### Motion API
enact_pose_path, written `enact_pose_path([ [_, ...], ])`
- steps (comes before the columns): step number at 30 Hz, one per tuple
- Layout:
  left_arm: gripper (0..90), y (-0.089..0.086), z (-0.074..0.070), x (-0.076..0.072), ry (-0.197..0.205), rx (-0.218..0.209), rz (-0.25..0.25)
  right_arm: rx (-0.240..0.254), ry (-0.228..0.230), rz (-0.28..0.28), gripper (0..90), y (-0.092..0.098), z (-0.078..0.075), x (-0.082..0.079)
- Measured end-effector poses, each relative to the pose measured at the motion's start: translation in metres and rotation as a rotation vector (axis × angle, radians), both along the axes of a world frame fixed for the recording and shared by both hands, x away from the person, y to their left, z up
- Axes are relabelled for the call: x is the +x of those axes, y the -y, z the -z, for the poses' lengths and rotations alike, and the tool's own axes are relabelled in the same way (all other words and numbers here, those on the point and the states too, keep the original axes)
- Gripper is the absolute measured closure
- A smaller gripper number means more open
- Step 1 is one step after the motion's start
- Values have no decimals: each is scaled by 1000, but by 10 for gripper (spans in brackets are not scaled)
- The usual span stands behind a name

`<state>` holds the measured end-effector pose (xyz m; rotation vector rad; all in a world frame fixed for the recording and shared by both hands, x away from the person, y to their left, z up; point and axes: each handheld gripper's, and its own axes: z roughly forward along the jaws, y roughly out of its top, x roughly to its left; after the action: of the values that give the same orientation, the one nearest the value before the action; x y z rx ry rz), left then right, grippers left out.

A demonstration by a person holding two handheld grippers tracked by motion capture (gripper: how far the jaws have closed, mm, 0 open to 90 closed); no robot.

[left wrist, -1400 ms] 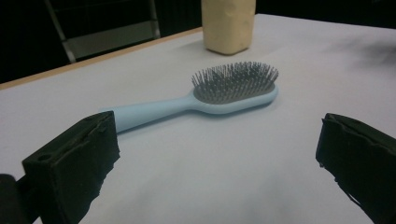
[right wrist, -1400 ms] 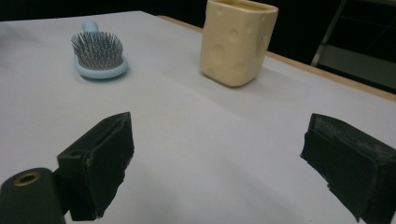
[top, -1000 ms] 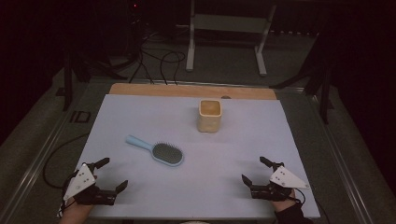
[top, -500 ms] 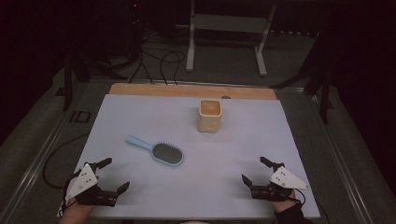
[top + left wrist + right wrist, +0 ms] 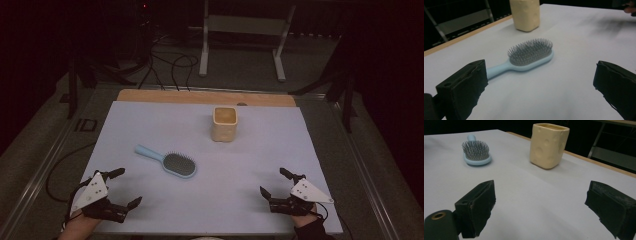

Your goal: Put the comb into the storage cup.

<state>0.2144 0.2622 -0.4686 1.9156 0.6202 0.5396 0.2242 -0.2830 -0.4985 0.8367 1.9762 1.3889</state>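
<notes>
Hairbrush [image 5: 172, 162] lies bristles-up left of the tabletop's centre, cup [image 5: 224, 123] nearer the far edge; both grippers, left [image 5: 121, 189] and right [image 5: 274, 183], rest spread near the front corners; likely pre-reach; next, left closes on the handle.

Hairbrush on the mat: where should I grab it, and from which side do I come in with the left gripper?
Probably best by the handle. The hairbrush lies flat, bristles up, its slim handle pointing toward the left side of the table, nearest the open left gripper. Come down from above with the jaws across the handle's narrow width; the oval head is wider and its bristles would get in the way.
</notes>
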Motion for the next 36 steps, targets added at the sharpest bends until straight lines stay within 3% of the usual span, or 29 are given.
enact_pose_path([
  [4, 0, -3, -5, 3, -11, 10, -9, 7, 4, -5, 87, 1, 0, -1],
  [11, 0, -9, -23, 9, 11, 17, -2, 11, 4, -4, 87, 1, 0, -1],
  [21, 0, -17, -41, 21, -1, -22, 11, 11, 4, -5, 88, 1, 0, -1],
  [36, 0, -11, -57, 47, -63, 46, -11, 21, 1, -12, 88, 1, 0, -1],
])
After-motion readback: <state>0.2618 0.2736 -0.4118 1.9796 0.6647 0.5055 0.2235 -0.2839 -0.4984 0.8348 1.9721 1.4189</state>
